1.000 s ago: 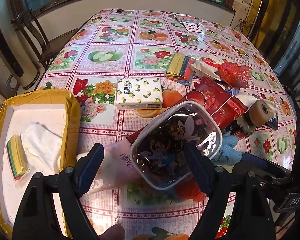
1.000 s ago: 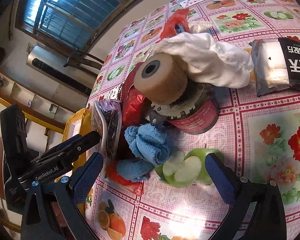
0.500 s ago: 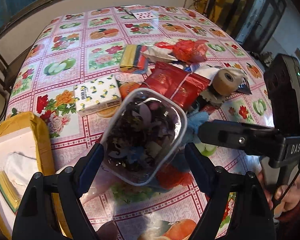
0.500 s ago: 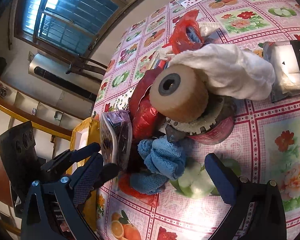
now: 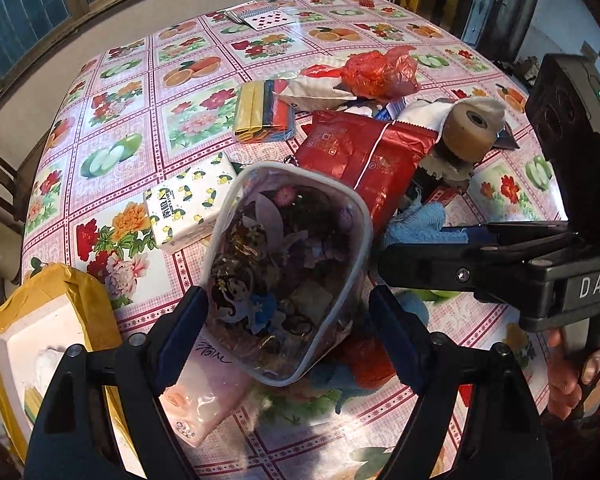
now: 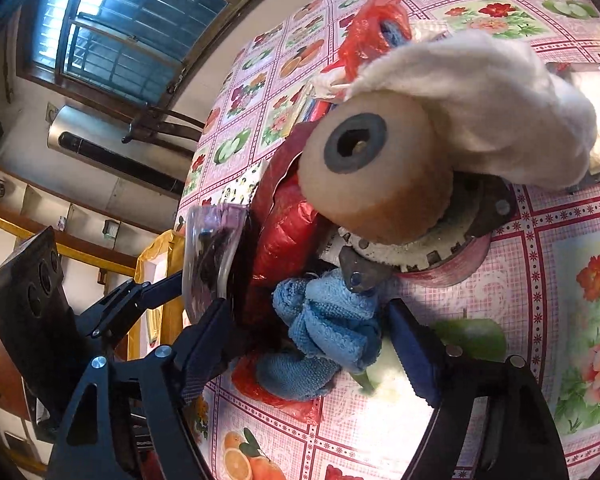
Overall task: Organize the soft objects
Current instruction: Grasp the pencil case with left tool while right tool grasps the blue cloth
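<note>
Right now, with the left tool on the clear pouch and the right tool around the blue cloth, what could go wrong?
1. The blue cloth lies against the tape roll pile; lifting it may topple the roll.
2. The right tool sits close beside the clear pouch in the left tool; they may collide.
</note>
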### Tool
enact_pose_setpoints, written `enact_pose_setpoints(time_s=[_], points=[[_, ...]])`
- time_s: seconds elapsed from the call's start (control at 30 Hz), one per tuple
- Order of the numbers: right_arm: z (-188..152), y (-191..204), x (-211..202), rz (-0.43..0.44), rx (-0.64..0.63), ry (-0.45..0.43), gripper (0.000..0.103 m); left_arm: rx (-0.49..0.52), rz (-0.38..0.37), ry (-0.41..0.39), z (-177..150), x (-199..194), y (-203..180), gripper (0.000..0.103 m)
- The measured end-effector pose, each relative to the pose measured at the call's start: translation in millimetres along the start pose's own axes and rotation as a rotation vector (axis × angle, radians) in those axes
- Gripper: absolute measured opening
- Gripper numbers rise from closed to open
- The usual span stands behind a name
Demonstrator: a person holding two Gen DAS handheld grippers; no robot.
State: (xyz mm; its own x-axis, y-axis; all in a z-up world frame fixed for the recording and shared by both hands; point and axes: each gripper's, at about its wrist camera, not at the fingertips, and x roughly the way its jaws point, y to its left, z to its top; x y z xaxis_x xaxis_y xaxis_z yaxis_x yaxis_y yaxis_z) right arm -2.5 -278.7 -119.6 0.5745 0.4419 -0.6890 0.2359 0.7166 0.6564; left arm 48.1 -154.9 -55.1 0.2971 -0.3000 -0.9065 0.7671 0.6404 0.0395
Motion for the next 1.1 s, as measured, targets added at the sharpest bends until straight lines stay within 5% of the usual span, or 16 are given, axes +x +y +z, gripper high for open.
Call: enact_pose_setpoints(time_s=[0.3, 0.6, 0.8, 1.1], points=[[-0.1, -2.5, 6.1, 0.004, -0.017, 0.006, 0.052, -0.057, -0.014, -0.006, 7.3, 6.1, 15.0, 0.078], [-3.1, -2.0, 5.0, 0.004, -0.031, 0.009, 0.05, -0.111, -0.038, -0.026, 18.5, 1.7, 23.6, 0.046], [-2.1, -4.8, 4.3, 0.015, -0.026, 0.009, 0.05, -0.118, -0.029, -0.035, 20.9, -3.4, 27.8, 0.037], [-0.5, -1.9, 7.7, 0.027, -0.04, 0.01, 0.049, -0.311, -0.127, -0.074, 11.5, -10.2, 71.8, 0.028]])
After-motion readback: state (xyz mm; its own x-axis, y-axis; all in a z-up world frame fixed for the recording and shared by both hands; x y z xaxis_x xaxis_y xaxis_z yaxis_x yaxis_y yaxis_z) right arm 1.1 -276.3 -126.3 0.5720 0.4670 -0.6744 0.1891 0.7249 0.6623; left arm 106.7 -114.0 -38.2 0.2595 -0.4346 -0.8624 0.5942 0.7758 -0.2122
